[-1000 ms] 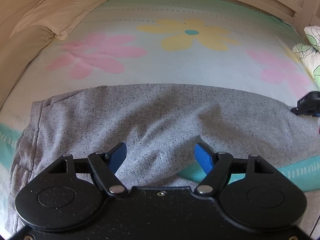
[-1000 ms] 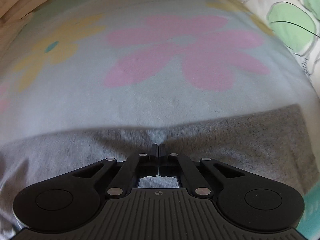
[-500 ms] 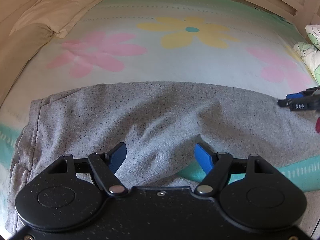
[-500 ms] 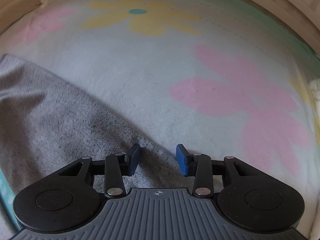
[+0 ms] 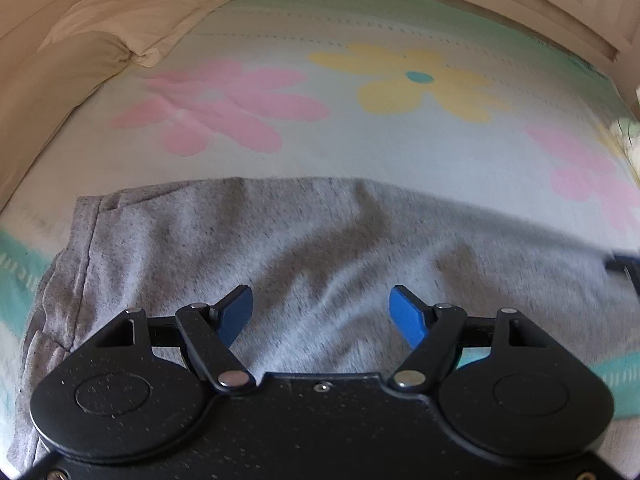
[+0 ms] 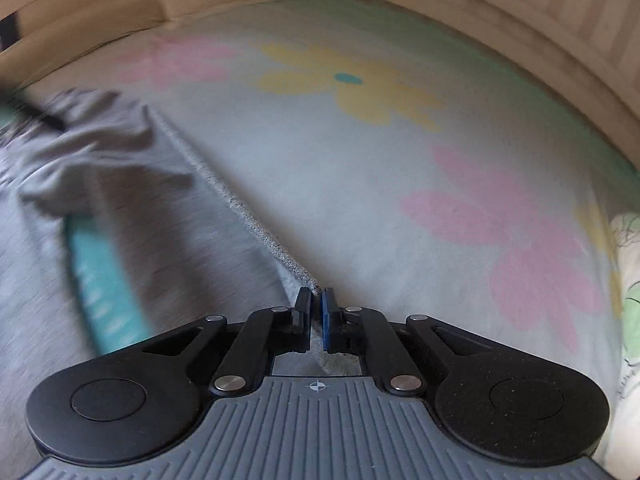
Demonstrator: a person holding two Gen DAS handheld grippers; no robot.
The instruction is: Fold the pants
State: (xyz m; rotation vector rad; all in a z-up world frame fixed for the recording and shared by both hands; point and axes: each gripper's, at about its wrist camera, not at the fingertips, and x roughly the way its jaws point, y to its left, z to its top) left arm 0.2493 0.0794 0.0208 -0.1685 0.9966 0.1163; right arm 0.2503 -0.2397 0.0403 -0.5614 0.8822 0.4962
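Grey speckled pants lie spread across the bed, waistband seam at the left. My left gripper is open just above the cloth near its front edge, holding nothing. In the right wrist view the pants run from the left down to my right gripper, which is shut on the pants' far edge; cloth shows between the fingers. The right gripper's tip shows blurred at the far right of the left wrist view.
The bed sheet is pale with pink and yellow flowers and a teal border. Beige pillows lie at the back left. A leaf-print quilt sits at the right. A wooden bed frame runs behind.
My right gripper let go of the pants, swung left along the far edge while open, then closed on that edge. My left gripper stayed open and rose slightly.
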